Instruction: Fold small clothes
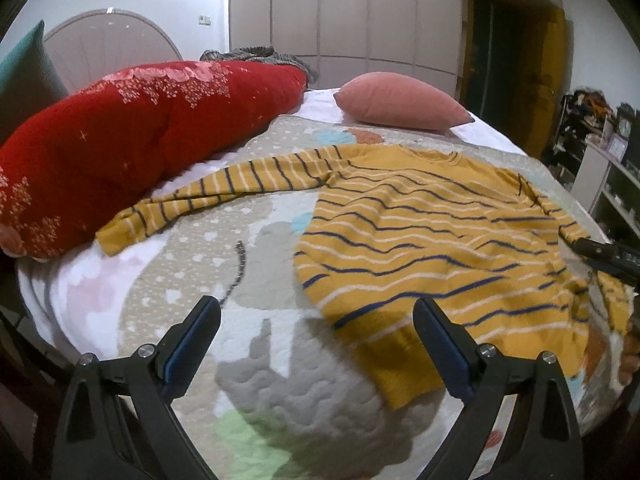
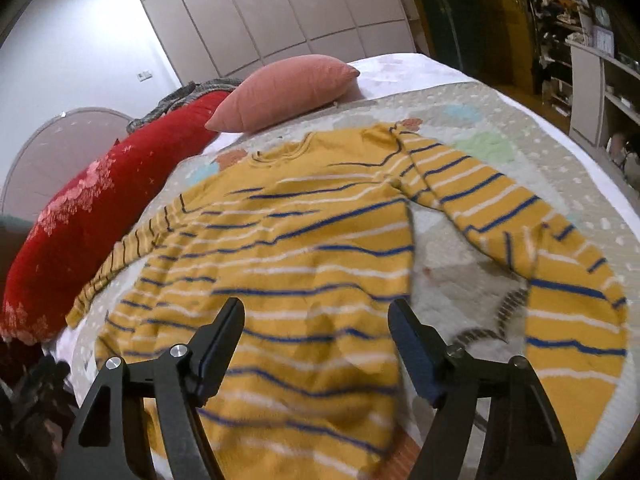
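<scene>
**Striped sweater spread flat, both tongs empty above it**

A small mustard-yellow knit sweater with blue and white stripes lies spread on a pale quilted bedspread with animal patches that covers the bed. It seems laid flat and opened out so that the sleeves and body can be folded over one another. The body runs lengthwise away from the cameras: the plain yellow hem band is nearest, and the neckline points toward the far end of the bed, where a salmon-pink pillow rests. One sleeve stretches out sideways toward a long red floral bolster cushion, its cuff just beside it. In the right wrist view the other sleeve bends back down toward the hem side instead of lying straight.

The left tongs stand wide open over the hem corner, with nothing between the pads. The right tongs hover over the lower body of the sweater, jaws well apart and not gripping any cloth. Judging by this, the first fold is not yet made; the bent sleeve probably needs straightening or folding in first.
</scene>
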The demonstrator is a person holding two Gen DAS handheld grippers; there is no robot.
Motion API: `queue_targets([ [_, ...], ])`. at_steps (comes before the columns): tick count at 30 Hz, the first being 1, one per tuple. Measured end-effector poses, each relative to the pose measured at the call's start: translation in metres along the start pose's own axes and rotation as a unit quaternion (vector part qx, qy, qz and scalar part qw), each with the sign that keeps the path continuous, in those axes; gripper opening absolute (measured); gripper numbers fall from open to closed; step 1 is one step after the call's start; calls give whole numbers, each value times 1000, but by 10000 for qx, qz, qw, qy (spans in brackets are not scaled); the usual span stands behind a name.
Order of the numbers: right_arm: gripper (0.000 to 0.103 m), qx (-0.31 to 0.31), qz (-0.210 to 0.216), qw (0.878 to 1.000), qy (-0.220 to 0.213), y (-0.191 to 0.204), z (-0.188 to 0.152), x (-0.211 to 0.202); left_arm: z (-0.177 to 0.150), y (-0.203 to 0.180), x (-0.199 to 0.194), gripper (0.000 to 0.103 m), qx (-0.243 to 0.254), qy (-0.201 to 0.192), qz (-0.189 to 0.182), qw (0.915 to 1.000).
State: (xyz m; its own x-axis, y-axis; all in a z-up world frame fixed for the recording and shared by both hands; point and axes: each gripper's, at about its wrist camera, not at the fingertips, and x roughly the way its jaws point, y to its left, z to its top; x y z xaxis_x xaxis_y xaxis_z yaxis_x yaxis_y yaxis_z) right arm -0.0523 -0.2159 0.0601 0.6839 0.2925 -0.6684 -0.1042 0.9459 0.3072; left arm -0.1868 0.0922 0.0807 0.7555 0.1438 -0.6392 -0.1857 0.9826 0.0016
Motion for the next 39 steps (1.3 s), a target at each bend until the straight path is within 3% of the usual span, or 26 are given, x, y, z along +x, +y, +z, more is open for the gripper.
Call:
queue_targets([
  [5,79,-185,-308,9994,-11,-10,-23,-20,2,18,-17,97,-106,-56,69,9999],
  [11,79,-53,-342,9994,-37,-22,-33,-32,18,23,-40,97,-180,-329,66,9993],
  [17,79,-250,-475,9985,-64,-19,-34,-41,33,11,-37,97,343,-510,220,9979],
  [20,79,-269,-502,9984,43,-23,-40,-38,34,7,-20,97,533,-253,200,9981],
  [28,79,160,-378,9985,352,-45,-55,-20,19,13,27,97,-329,520,-515,9968],
  [34,80,169,-290,9990,305,-45,-59,-16,12,16,47,97,-565,719,-645,9937],
  [39,80,401,-56,9990,188,-58,-58,-18,17,39,56,97,-1236,843,-769,9857],
])
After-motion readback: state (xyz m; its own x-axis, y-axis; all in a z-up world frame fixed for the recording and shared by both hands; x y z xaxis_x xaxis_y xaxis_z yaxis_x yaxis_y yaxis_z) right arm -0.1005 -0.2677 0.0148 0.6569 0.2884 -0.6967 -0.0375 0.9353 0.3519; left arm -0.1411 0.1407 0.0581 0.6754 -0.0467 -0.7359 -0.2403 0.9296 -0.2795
